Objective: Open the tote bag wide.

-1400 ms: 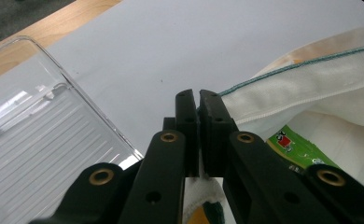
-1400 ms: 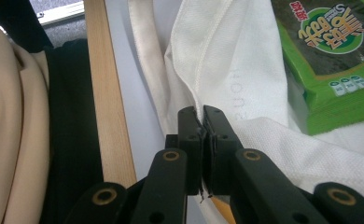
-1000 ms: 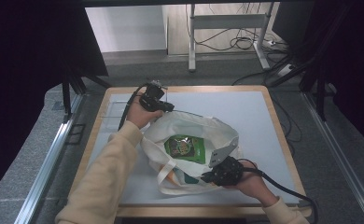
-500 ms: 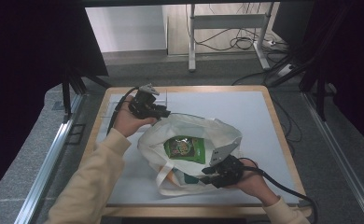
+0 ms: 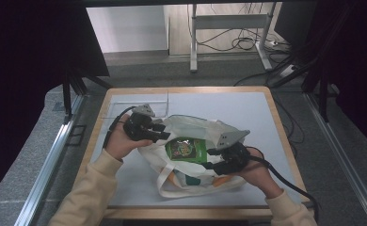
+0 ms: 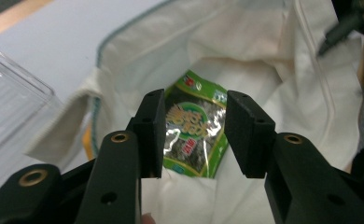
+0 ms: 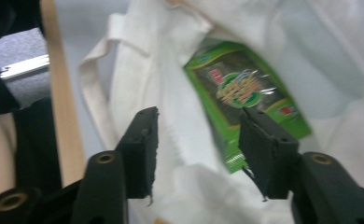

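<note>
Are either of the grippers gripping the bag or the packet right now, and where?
Nothing is held. The left gripper and right gripper have just been opening; both stand open above the white bag with the green packet inside.

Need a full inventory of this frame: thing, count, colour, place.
tote bag: 1, white cloth with orange print, lying open mid-table.
snack packet: 1, green, inside the bag's mouth.
clear plastic box: 1, transparent, on the table beside the bag at the left hand's side.
table: 1, pale top with wooden rim.
metal stand: 1, grey, on the floor beyond the table, cables around it.
left gripper: 1, black, at the bag's left rim, jaws open, just been opening, nothing between them.
right gripper: 1, black, at the bag's right rim, jaws open, just been opening, nothing gripped.
sleeves: 2, cream, at the bottom edge.
</note>
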`<state>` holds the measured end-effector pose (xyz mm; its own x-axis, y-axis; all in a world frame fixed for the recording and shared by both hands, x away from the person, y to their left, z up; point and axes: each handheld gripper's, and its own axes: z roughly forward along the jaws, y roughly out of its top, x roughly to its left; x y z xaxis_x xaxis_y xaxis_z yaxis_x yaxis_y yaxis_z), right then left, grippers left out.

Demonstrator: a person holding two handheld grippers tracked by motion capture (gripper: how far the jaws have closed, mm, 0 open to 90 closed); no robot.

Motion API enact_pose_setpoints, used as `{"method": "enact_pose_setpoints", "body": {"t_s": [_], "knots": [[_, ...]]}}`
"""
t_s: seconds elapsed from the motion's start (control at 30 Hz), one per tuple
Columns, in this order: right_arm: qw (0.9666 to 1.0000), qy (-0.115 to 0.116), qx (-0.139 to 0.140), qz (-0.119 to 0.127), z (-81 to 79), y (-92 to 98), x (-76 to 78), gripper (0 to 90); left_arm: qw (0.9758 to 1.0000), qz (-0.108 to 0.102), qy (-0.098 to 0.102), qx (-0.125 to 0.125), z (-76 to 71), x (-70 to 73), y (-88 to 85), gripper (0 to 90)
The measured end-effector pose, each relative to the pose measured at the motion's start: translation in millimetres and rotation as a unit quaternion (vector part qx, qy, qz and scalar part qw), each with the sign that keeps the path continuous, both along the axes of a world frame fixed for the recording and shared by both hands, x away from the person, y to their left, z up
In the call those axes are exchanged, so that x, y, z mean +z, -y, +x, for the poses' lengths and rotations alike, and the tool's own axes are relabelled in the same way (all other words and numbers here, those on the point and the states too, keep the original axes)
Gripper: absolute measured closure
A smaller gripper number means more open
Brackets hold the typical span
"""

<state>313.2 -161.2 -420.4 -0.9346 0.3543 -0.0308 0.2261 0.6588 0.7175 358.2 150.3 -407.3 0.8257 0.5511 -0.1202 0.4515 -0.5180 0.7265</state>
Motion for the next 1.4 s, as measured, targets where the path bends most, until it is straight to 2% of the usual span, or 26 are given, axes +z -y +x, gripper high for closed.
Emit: {"method": "enact_pose_setpoints", "body": {"t_s": [0.07, 0.13, 0.23, 0.3, 0.4, 0.47, 0.6, 0.63, 0.67, 0.73, 0.83, 0.87, 0.93, 1.03, 1.17, 1.3, 1.4], "knots": [[0.9999, 0.004, 0.001, -0.01, 7.2, -4.5, 2.5, 56.6, 0.9999, 0.009, -0.006, -0.008, -1.7, -3.7, 2.5, 64.6], [0.9996, 0.012, 0.007, -0.024, 14.5, -10.6, 4.3, 62.6, 0.9998, 0.009, -0.014, -0.012, -2.6, -6.4, 5.0, 70.5], [0.9987, 0.021, 0.003, -0.047, 30.1, -20.3, 5.2, 75.5, 0.9994, 0.015, -0.026, -0.02, -2.3, -12.4, 9.3, 81.0], [0.9982, 0.015, -0.005, -0.058, 42.8, -25.7, 4.0, 81.6, 0.9991, 0.019, -0.03, -0.021, -3.0, -17.5, 12.5, 85.7], [0.9976, 0.005, -0.023, -0.064, 59.5, -32.6, 1.1, 86.3, 0.9987, 0.021, -0.039, -0.024, -2.8, -24.3, 14.6, 88.2], [0.9962, 0.013, -0.035, -0.079, 68.3, -38.0, -0.5, 86.6, 0.9986, 0.024, -0.039, -0.024, -3.2, -25.7, 14.5, 88.5], [0.9947, 0.019, -0.044, -0.091, 83.0, -47.9, 0.9, 86.5, 0.9987, 0.02, -0.038, -0.025, -2.9, -28.7, 13.6, 89.2], [0.9954, 0.019, -0.044, -0.083, 85.6, -49.6, 2.0, 86.6, 0.9987, 0.021, -0.039, -0.026, -3.2, -29.4, 13.9, 89.3], [0.9958, 0.013, -0.045, -0.079, 88.0, -51.7, 3.0, 86.7, 0.9986, 0.024, -0.039, -0.027, -3.6, -29.7, 14.1, 89.4], [0.9951, 0.016, -0.045, -0.087, 90.1, -56.7, 3.5, 86.7, 0.9987, 0.022, -0.039, -0.026, -5.3, -31.1, 14.9, 89.4], [0.9955, 0.003, -0.031, -0.089, 90.6, -63.9, -2.1, 86.6, 0.9985, 0.028, -0.04, -0.025, -7.1, -32.5, 14.8, 89.3], [0.9949, 0.0, -0.027, -0.097, 91.5, -65.5, -6.0, 86.5, 0.9983, 0.031, -0.042, -0.027, -7.6, -33.2, 14.8, 89.3], [0.9926, -0.006, -0.028, -0.118, 93.8, -68.4, -14.9, 86.5, 0.9981, 0.035, -0.041, -0.028, -9.1, -35.0, 15.0, 89.2], [0.9883, 0.008, -0.031, -0.149, 98.0, -71.8, -25.1, 86.2, 0.9976, 0.043, -0.046, -0.028, -12.0, -36.5, 15.1, 89.3], [0.9851, 0.019, -0.045, -0.165, 107.5, -72.1, -33.3, 86.3, 0.9968, 0.051, -0.051, -0.034, -16.1, -38.4, 15.8, 89.1], [0.9804, 0.034, -0.056, -0.186, 116.5, -71.1, -38.8, 87.0, 0.9964, 0.052, -0.055, -0.04, -17.3, -41.6, 14.6, 89.1], [0.98, 0.041, -0.067, -0.183, 124.2, -69.2, -38.6, 87.5, 0.9958, 0.055, -0.06, -0.042, -17.1, -44.2, 14.2, 89.2]]}}
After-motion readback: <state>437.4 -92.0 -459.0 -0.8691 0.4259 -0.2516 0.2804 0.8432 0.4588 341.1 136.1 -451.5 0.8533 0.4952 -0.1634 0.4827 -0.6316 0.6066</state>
